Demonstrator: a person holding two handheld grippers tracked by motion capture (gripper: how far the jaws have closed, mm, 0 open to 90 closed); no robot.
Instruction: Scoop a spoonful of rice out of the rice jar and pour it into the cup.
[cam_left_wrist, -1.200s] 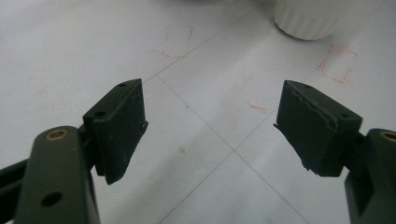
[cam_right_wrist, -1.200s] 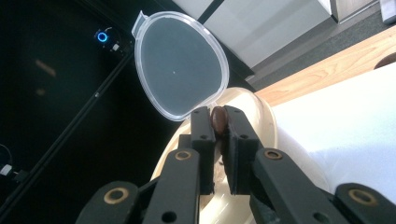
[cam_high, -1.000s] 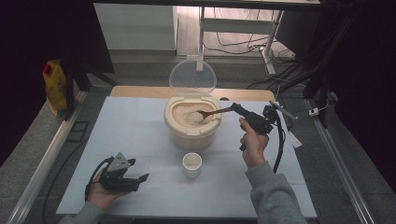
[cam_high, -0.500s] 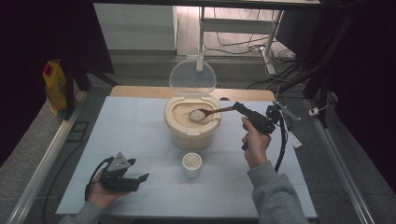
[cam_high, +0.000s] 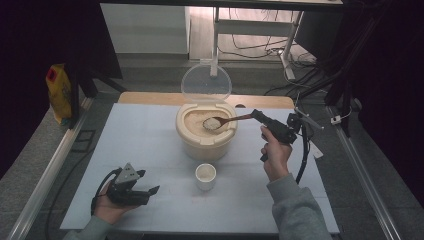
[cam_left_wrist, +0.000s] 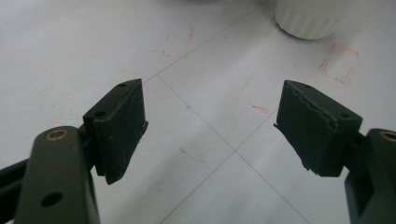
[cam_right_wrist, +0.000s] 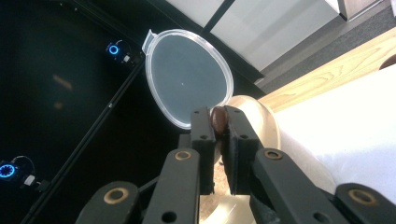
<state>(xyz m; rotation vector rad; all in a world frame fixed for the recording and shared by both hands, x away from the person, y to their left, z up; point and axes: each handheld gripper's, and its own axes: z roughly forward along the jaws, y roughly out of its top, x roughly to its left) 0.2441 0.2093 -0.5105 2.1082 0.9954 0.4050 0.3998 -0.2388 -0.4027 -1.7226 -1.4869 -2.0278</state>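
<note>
A cream tub (cam_high: 206, 138) of rice stands mid-table, its clear lid (cam_high: 205, 83) hinged upright behind it. My right gripper (cam_high: 258, 116) is shut on the handle of a brown wooden spoon (cam_high: 231, 120), whose bowl holds a heap of rice just above the tub. In the right gripper view the jaws pinch the spoon's handle end (cam_right_wrist: 217, 118), with the lid (cam_right_wrist: 187, 77) and the tub's rim (cam_right_wrist: 264, 122) beyond. A small white cup (cam_high: 205, 176) stands in front of the tub. My left gripper (cam_high: 150, 192) rests open near the table's front left, its pads (cam_left_wrist: 120, 126) spread over bare table, the cup's base (cam_left_wrist: 312, 18) ahead.
The table has a pale grey-white mat (cam_high: 150, 145) with faint red marks (cam_left_wrist: 338, 60). A strip of wood (cam_high: 260, 101) runs along the far edge. A yellow bag (cam_high: 59, 92) stands on the floor at the left. Cables and a metal stand (cam_high: 280, 45) lie beyond the table.
The right gripper has lifted the spoon out of the rice with a heap on it and drawn it slightly up and right. The left gripper has stayed put.
</note>
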